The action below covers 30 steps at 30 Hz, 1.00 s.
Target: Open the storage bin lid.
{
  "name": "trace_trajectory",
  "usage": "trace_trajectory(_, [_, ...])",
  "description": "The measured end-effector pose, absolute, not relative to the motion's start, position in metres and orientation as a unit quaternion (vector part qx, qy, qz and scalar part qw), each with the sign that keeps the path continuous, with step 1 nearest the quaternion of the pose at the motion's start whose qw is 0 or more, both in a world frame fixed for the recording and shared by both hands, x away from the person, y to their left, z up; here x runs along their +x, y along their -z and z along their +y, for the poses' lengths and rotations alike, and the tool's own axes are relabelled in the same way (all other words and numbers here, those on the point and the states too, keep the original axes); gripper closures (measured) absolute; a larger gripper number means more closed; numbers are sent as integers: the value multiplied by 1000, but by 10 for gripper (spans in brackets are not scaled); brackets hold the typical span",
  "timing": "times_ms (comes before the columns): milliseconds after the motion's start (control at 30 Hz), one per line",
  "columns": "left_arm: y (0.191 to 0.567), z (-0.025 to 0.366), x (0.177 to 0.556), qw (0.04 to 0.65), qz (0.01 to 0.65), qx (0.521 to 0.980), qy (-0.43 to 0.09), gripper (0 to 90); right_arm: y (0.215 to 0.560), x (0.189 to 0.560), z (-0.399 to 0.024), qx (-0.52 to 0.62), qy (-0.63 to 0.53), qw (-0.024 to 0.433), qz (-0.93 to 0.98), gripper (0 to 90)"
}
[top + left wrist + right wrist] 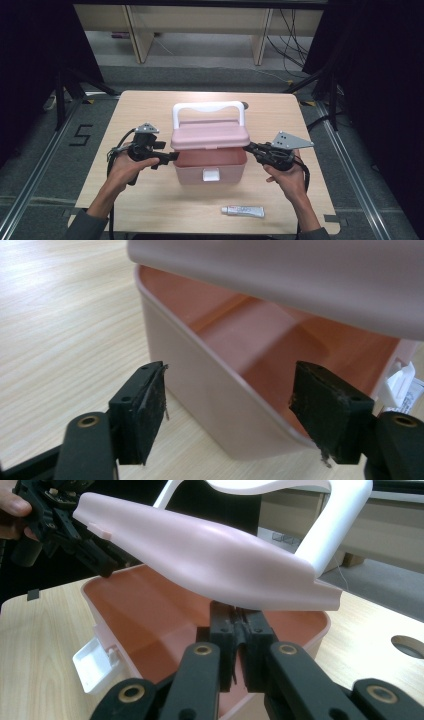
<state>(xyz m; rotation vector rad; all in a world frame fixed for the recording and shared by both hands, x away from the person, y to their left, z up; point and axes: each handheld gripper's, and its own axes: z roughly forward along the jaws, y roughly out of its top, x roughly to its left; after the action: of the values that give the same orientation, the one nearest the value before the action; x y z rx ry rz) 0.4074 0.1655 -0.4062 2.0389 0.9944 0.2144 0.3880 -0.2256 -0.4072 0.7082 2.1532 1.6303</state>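
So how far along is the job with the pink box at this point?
Done: the latch hangs open and the lid is raised off the pink box. In hand: the right tongs, shut, prop the lid's edge; the left tongs straddle the box wall, not gripping. Left: the tube lies untouched on the table.

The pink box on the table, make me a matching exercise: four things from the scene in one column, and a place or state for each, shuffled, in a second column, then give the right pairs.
Column one:
1. lid
2. tube
3. left gripper
4. right gripper

Column two:
A. lying on the table in front of the box
B. jaws apart, straddling the box's side wall
C. raised off the box's front rim
D. jaws closed, under the lid's edge at the box's rim

Pairs: 1-C, 2-A, 3-B, 4-D
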Motion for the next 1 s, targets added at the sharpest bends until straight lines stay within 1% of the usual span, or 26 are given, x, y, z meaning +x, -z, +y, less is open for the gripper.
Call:
trace_trajectory(67, [409,162,407,420,388,816,-82,350,406,387,-226,254,-571,178,760,870])
trace_trajectory(100, [412,161,408,424,383,817,-82,377,406,389,-226,249,-575,188,757,869])
trace_trajectory(233, [420,155,409,417,377,822,-87,475,404,390,-224,247,-574,193,757,869])
trace_trajectory(267, [421,155,410,418,376,822,-90,475,404,389,-223,254,-574,180,757,870])
trace_trajectory(333, [422,154,410,428,382,814,-93,473,403,391,-222,246,-577,187,756,868])
trace_trajectory(367, [421,156,410,420,372,822,-97,480,402,391,-222,253,-574,184,757,869])
trace_trajectory(400, [422,156,410,423,372,820,-101,488,402,392,-221,247,-576,191,755,869])
trace_trajectory(567, [422,158,412,422,371,820,-105,503,398,393,-219,255,-575,177,757,869])
trace_trajectory(600, [422,159,412,422,370,820,-108,508,397,395,-218,246,-580,185,754,869])
trace_trajectory(633, [422,159,412,422,371,820,-107,512,395,395,-218,245,-579,179,757,869])
trace_trajectory(667, [422,159,415,425,354,825,-117,514,394,395,-218,246,-576,184,757,869])
trace_trajectory(700, [422,159,416,425,349,827,-114,515,393,396,-217,248,-579,183,755,869])
trace_trajectory(767, [422,159,416,423,348,829,-113,516,390,400,-218,241,-580,194,753,869])
trace_trajectory(800, [422,159,415,425,354,825,-117,519,389,401,-219,238,-581,201,752,870])
trace_trajectory(833, [422,159,415,423,358,824,-116,523,388,402,-218,245,-583,194,750,869])
trace_trajectory(867, [421,159,412,419,370,822,-111,527,386,403,-219,242,-579,200,752,870])
trace_trajectory(1000, [421,161,413,419,367,823,-109,536,384,408,-220,248,-583,199,748,870])
